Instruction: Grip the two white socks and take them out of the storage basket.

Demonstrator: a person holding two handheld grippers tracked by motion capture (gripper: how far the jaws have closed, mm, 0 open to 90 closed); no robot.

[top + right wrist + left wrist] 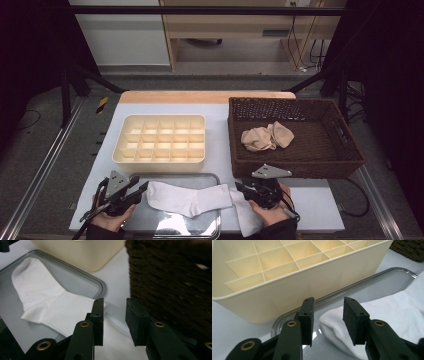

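high view: both grippers, left gripper (141,188) and right gripper (240,189), gape empty; right hand (272,212) covers white sock's (192,199) cuff.

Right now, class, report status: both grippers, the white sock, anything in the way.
Left gripper open at the white sock's toe end. Right gripper open, beside the cuff end. Sock flat across metal tray, released. Nothing in the way.

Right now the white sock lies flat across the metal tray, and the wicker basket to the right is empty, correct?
Not quite. The white sock does lie across the metal tray, but the wicker basket isn't empty: the high view shows beige socks bundled inside it.
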